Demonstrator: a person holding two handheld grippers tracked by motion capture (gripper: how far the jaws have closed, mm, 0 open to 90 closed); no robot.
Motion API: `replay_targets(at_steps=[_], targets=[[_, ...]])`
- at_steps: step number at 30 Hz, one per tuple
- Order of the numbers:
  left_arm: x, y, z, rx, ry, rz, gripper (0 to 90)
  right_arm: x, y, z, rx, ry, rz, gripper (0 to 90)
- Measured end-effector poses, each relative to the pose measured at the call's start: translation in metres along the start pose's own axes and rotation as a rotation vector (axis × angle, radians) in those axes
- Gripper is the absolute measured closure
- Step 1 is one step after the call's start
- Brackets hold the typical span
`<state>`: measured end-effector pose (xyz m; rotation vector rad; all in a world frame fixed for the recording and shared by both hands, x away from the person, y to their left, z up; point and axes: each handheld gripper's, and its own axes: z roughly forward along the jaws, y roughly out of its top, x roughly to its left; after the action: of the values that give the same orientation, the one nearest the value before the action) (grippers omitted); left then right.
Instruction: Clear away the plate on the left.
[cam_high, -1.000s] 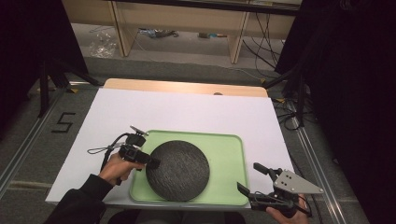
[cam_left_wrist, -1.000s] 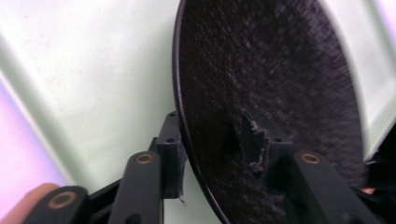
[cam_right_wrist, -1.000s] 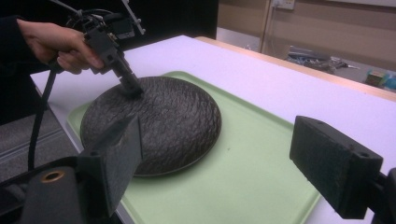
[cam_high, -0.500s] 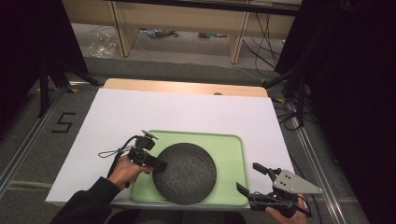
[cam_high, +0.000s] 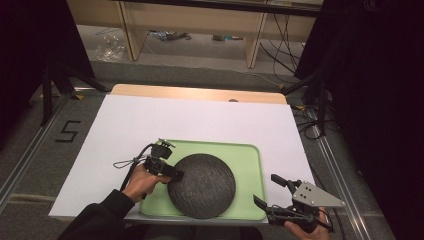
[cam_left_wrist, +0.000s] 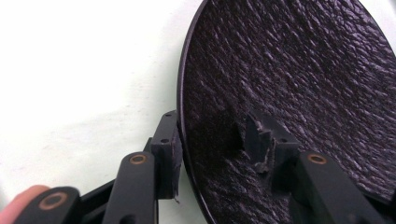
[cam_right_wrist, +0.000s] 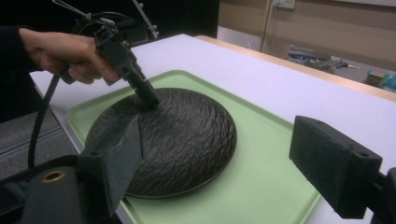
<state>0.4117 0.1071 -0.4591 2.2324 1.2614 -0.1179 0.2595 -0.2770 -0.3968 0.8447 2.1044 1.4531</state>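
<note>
A round dark plate (cam_high: 205, 187) with a rough textured face lies on a light green tray (cam_high: 245, 155) at the near middle of the table. My left gripper (cam_high: 176, 175) comes in from the left and straddles the plate's left rim. In the left gripper view (cam_left_wrist: 215, 144) one pad sits under the rim and the other presses on the plate (cam_left_wrist: 303, 70), so it is shut on it. My right gripper (cam_high: 266, 190) hovers open off the tray's near right corner with nothing in it. The right gripper view (cam_right_wrist: 224, 163) faces the plate (cam_right_wrist: 187, 130), tray (cam_right_wrist: 261, 186) and left gripper (cam_right_wrist: 144, 95).
The tray rests on a white sheet (cam_high: 200, 115) covering the table, with a wooden strip (cam_high: 200, 93) along the far edge. Behind the table stand wooden shelves (cam_high: 190, 20) with cables and clutter on the floor. A "5" marker (cam_high: 67, 131) lies on the floor at the left.
The left gripper and the plate have slid together to the right across the tray. The right gripper has stayed in place.
</note>
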Motion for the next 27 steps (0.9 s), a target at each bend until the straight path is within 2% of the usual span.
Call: replay_targets(at_steps=[1,3,5,7,11,14,15,16,17,19,20,21,22,23,24,25,26,27], targets=[[-0.001,0.000,0.001,0.000,0.001,0.008,56.8,0.001,0.000,0.000,0.008,0.007,0.012,18.4],[-0.004,0.000,0.003,-0.012,0.004,0.002,56.8,0.000,-0.001,0.002,-0.014,0.004,0.000,18.4],[-0.004,0.001,0.004,-0.008,0.010,0.012,56.5,0.002,0.000,0.000,0.000,0.011,0.016,18.4],[-0.003,0.001,0.005,-0.012,0.009,0.003,56.5,0.001,0.000,-0.001,0.011,0.010,0.016,18.4],[-0.004,0.001,0.006,-0.006,0.024,0.009,55.8,0.001,0.000,0.000,-0.002,0.012,0.016,18.4],[-0.005,0.000,0.006,-0.005,0.066,0.040,55.9,0.001,0.000,-0.001,0.006,0.010,0.015,18.4],[-0.007,0.000,0.006,-0.043,0.080,0.020,57.7,0.000,0.000,0.000,-0.015,0.005,-0.005,18.4],[-0.007,0.000,0.005,-0.047,0.085,0.028,61.1,0.000,0.000,0.000,-0.021,0.007,-0.002,18.4],[-0.006,0.000,0.002,-0.031,0.083,0.056,61.3,0.000,-0.001,0.001,-0.026,0.013,0.008,18.4],[-0.006,0.000,0.001,-0.043,0.077,0.040,60.0,0.000,0.000,-0.001,0.009,0.001,-0.001,18.4],[-0.007,0.000,0.001,-0.055,0.075,0.029,59.7,0.000,-0.001,0.000,-0.009,0.004,-0.003,18.4],[-0.005,0.000,-0.003,-0.037,0.074,0.060,59.5,0.000,0.000,0.000,-0.015,0.007,-0.005,18.4],[-0.005,0.000,-0.004,-0.045,0.072,0.049,59.2,0.000,0.000,0.000,-0.016,0.006,-0.004,18.4],[-0.005,0.000,-0.006,-0.054,0.069,0.056,58.9,0.000,0.000,0.000,-0.011,0.007,0.002,18.4],[-0.006,0.000,-0.007,-0.074,0.070,0.043,58.7,0.001,0.000,-0.001,0.008,0.008,0.013,18.4],[-0.007,0.000,-0.008,-0.088,0.066,0.035,58.1,0.000,0.000,-0.001,-0.004,-0.001,-0.004,18.4],[-0.005,0.000,-0.012,-0.071,0.068,0.066,57.4,0.000,0.000,0.000,-0.017,0.006,-0.002,18.4],[-0.005,-0.001,-0.012,-0.093,0.071,0.051,56.4,0.000,0.000,0.000,-0.022,0.007,-0.002,18.4]])
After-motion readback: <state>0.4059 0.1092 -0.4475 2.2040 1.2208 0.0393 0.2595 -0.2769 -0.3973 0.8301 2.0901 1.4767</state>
